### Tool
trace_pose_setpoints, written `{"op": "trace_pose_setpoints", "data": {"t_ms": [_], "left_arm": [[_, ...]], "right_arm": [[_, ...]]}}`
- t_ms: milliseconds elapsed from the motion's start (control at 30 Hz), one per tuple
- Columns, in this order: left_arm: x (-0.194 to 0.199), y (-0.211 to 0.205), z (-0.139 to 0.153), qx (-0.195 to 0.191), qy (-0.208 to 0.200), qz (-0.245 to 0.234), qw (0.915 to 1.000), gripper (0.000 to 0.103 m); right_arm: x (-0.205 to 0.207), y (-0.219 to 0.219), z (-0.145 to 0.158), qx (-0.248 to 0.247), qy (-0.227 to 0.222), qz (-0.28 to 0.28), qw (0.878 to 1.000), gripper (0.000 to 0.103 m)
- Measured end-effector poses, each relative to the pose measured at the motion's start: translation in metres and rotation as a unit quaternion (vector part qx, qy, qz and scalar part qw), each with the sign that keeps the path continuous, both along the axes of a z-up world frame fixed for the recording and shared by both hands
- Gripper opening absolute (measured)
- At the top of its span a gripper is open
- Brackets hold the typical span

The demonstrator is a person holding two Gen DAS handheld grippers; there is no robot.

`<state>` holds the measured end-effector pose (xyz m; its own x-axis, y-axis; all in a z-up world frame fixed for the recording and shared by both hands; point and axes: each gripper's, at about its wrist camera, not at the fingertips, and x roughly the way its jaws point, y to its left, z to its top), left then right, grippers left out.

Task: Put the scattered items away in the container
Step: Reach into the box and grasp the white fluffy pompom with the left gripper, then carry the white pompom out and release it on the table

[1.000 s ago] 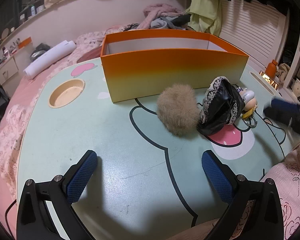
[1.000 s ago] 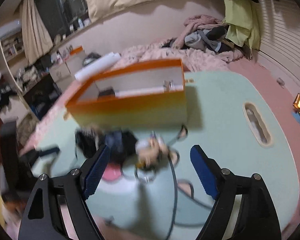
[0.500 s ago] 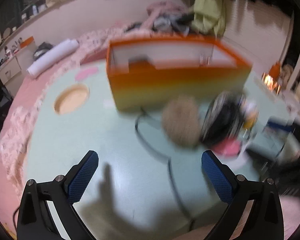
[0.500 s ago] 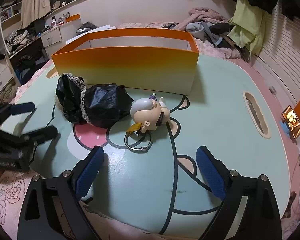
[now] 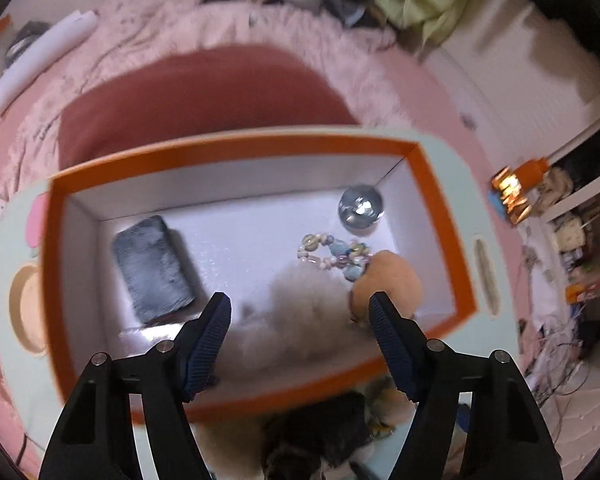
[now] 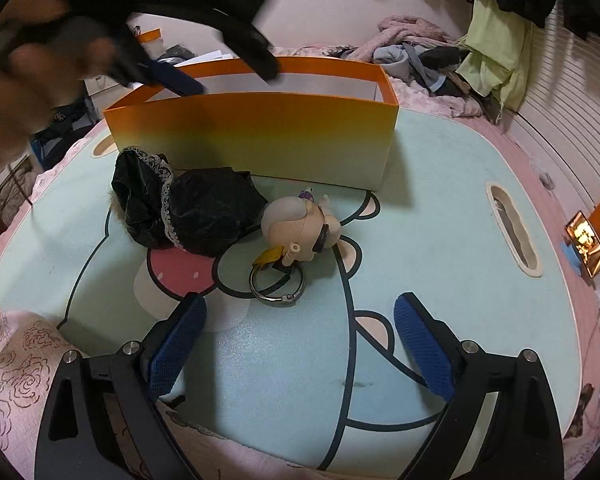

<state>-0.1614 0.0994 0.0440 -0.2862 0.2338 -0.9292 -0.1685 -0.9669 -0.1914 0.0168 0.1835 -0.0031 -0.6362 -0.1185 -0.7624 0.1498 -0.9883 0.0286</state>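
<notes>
The orange box (image 5: 440, 216) stands on the mint table; it also shows in the right wrist view (image 6: 260, 140). My left gripper (image 5: 300, 320) is open above the box, and the furry beige pompom (image 5: 296, 320) lies blurred inside below it. The box also holds a dark block (image 5: 154, 268), a bead bracelet (image 5: 332, 256), a shiny ball (image 5: 360, 206) and a peach puff (image 5: 392, 284). My right gripper (image 6: 300, 340) is open and empty, low over the table. Ahead of it lie a black lace pouch (image 6: 188, 208), a small doll figure (image 6: 300, 224) and a metal ring (image 6: 276, 284).
The table (image 6: 440, 240) has an oval slot (image 6: 512, 228) at its right. Pink bedding and a clothes pile (image 6: 420, 52) lie behind. The left hand and its gripper (image 6: 160, 68) hover over the box's left end in the right wrist view.
My left gripper rose from the table to above the box and looks down into it. The pompom is gone from the table and is inside the box. My right gripper stayed open.
</notes>
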Motion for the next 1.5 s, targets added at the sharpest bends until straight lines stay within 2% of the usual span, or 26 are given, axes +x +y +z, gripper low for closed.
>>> {"op": "trace_pose_setpoints", "data": {"t_ms": [67, 133, 200, 267, 367, 467, 600, 700, 767, 933, 967, 1000, 1100, 1133, 1167, 1267, 1367, 1400, 1467, 1500], "left_arm": [[-0.005, 0.005, -0.016, -0.021, -0.021, -0.001, 0.9996, 0.056], [-0.005, 0.003, -0.022, -0.012, -0.015, 0.005, 0.9998, 0.051], [-0.001, 0.001, -0.026, 0.010, -0.018, -0.001, 0.9998, 0.034], [0.001, -0.002, -0.028, 0.017, -0.014, 0.001, 0.9998, 0.028], [0.008, -0.012, -0.018, 0.032, 0.019, 0.002, 0.9993, 0.025], [0.023, -0.028, 0.013, 0.077, 0.060, 0.005, 0.9952, 0.025], [0.058, -0.057, 0.060, 0.132, 0.121, -0.001, 0.9838, 0.025], [0.093, -0.077, 0.077, 0.174, 0.146, -0.010, 0.9739, 0.025], [0.114, -0.089, 0.070, 0.190, 0.146, -0.010, 0.9709, 0.025], [0.139, -0.096, 0.023, 0.184, 0.126, 0.000, 0.9749, 0.025], [0.140, -0.096, 0.013, 0.184, 0.123, 0.002, 0.9752, 0.026], [0.141, -0.097, 0.004, 0.183, 0.122, 0.009, 0.9754, 0.032], [0.144, -0.104, -0.010, 0.185, 0.138, 0.050, 0.9717, 0.069], [0.147, -0.107, -0.011, 0.187, 0.149, 0.062, 0.9691, 0.074], [0.151, -0.109, -0.010, 0.181, 0.161, 0.068, 0.9680, 0.075], [0.166, -0.106, -0.010, 0.120, 0.185, 0.063, 0.9734, 0.080], [0.185, -0.094, -0.025, 0.023, 0.197, 0.038, 0.9795, 0.084], [0.187, -0.090, -0.033, -0.003, 0.193, 0.024, 0.9808, 0.090], [0.190, -0.075, -0.046, -0.069, 0.202, -0.001, 0.9770, 0.101], [0.188, -0.073, -0.048, -0.074, 0.202, 0.001, 0.9766, 0.103]], "right_arm": [[0.000, 0.000, 0.000, 0.000, 0.000, 0.000, 1.000, 0.095], [0.000, 0.000, 0.000, 0.000, 0.000, 0.000, 1.000, 0.095], [0.001, 0.000, 0.000, 0.000, 0.000, 0.000, 1.000, 0.095], [0.001, 0.000, 0.000, 0.000, 0.000, 0.000, 1.000, 0.096], [0.002, 0.001, 0.000, 0.000, 0.000, 0.001, 1.000, 0.096], [0.002, 0.001, 0.001, 0.000, 0.000, 0.001, 1.000, 0.096], [0.002, 0.001, 0.000, 0.000, 0.000, 0.001, 1.000, 0.096], [0.002, 0.001, 0.000, 0.000, 0.000, 0.001, 1.000, 0.096], [0.002, 0.000, 0.000, 0.000, 0.000, 0.001, 1.000, 0.096], [0.002, -0.001, -0.001, 0.000, 0.000, 0.000, 1.000, 0.096], [0.003, -0.001, -0.001, 0.000, 0.000, 0.000, 1.000, 0.096], [0.003, -0.001, -0.001, 0.000, 0.000, 0.000, 1.000, 0.096], [0.003, -0.001, -0.001, 0.000, 0.001, 0.002, 1.000, 0.096], [0.003, -0.001, -0.001, -0.001, 0.001, 0.001, 1.000, 0.097], [0.003, -0.001, -0.001, -0.001, 0.001, 0.001, 1.000, 0.097], [0.003, -0.001, -0.001, 0.000, 0.001, 0.001, 1.000, 0.097], [0.003, -0.001, -0.001, 0.000, 0.001, 0.001, 1.000, 0.097], [0.004, -0.001, -0.001, -0.001, 0.001, 0.002, 1.000, 0.097], [0.004, -0.001, -0.002, 0.000, 0.001, 0.002, 1.000, 0.097], [0.004, -0.001, -0.001, 0.001, 0.001, 0.002, 1.000, 0.097]]}}
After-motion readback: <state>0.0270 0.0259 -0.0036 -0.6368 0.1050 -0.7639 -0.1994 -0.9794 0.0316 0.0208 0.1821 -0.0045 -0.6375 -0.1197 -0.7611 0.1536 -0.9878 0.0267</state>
